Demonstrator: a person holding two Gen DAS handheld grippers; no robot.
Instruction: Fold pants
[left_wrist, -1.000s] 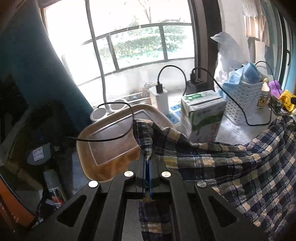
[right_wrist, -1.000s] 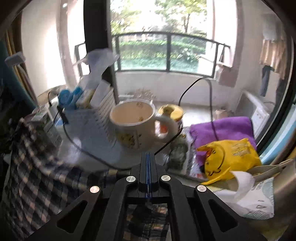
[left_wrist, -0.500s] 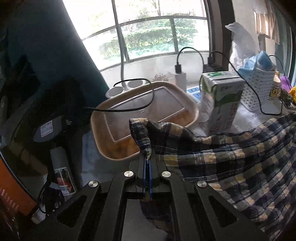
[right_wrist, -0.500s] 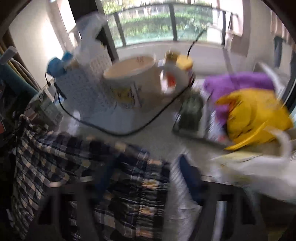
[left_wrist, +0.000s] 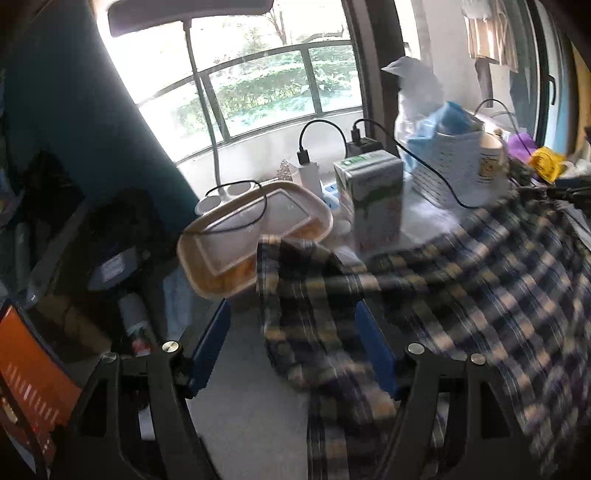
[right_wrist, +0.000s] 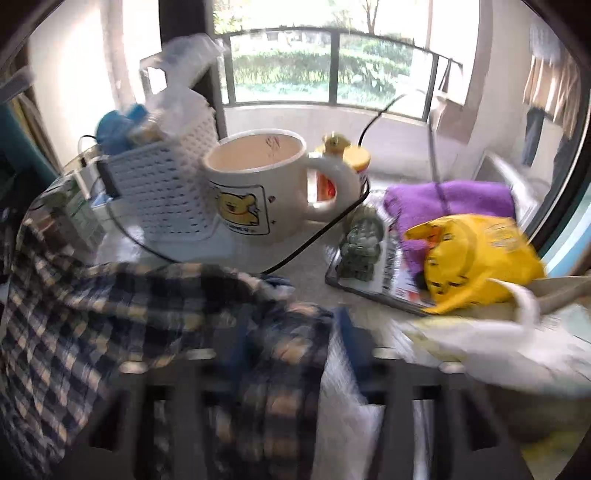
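Note:
The navy, yellow and white plaid pants (left_wrist: 461, 280) lie spread over the white table. In the left wrist view my left gripper (left_wrist: 295, 339) is open, its blue-padded fingers (left_wrist: 212, 343) wide apart on either side of the pants' left corner, which lies loose between them. In the right wrist view the pants (right_wrist: 92, 314) fill the lower left. My right gripper (right_wrist: 291, 350) is open and blurred, with the pants' right corner lying loose between its jaws.
Left wrist view: a tan lidded food tray (left_wrist: 255, 236), a green-and-white carton (left_wrist: 373, 199), chargers and cables (left_wrist: 306, 158), a white basket (left_wrist: 454, 166). Right wrist view: a big bear mug (right_wrist: 258, 188), white basket (right_wrist: 162, 192), purple towel (right_wrist: 450, 199), yellow bag (right_wrist: 480, 258), a white bag (right_wrist: 498, 350).
Both grippers were shut on the pants' corners a second ago. Both have opened and let the cloth drop onto the table, the right one first.

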